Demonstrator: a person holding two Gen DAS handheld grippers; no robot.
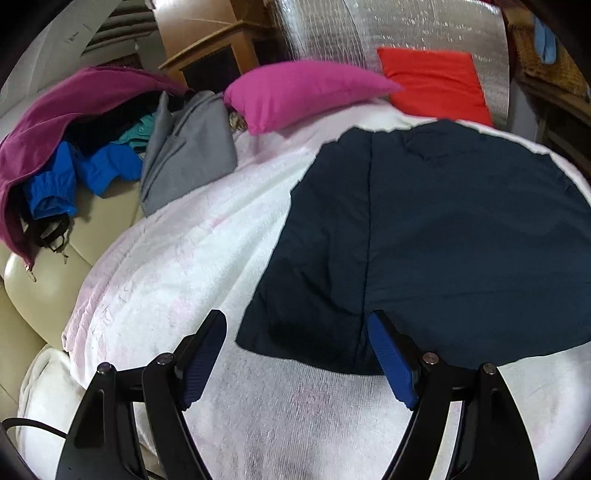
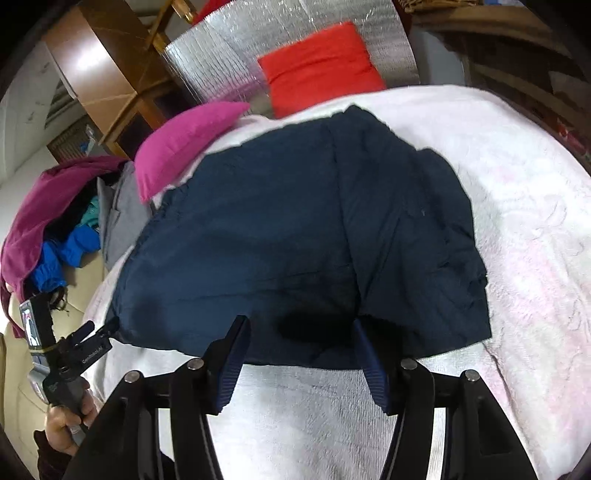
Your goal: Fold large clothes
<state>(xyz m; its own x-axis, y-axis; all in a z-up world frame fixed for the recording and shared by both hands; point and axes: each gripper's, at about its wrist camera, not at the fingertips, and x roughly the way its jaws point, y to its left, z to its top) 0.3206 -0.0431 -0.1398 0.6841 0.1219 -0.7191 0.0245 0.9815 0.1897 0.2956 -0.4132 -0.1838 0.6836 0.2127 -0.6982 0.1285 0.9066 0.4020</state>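
**Still flat: navy garment waited on the bed**

Plainly, the left claw (image 1: pixel 297 354) gaped wide at lower centre, empty, over the navy garment (image 1: pixel 443 236) spread centre-right on the white blanket (image 1: pixel 166 280). The right claw (image 2: pixel 301 354) gaped likewise. The garment looked soft and light; its near hem corners seemed the best places to grip.

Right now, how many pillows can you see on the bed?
2. The pink pillow lies at the far left edge of the white blanket, beside the clothes pile. The red pillow leans against the silver sheet behind. Others may be hidden.
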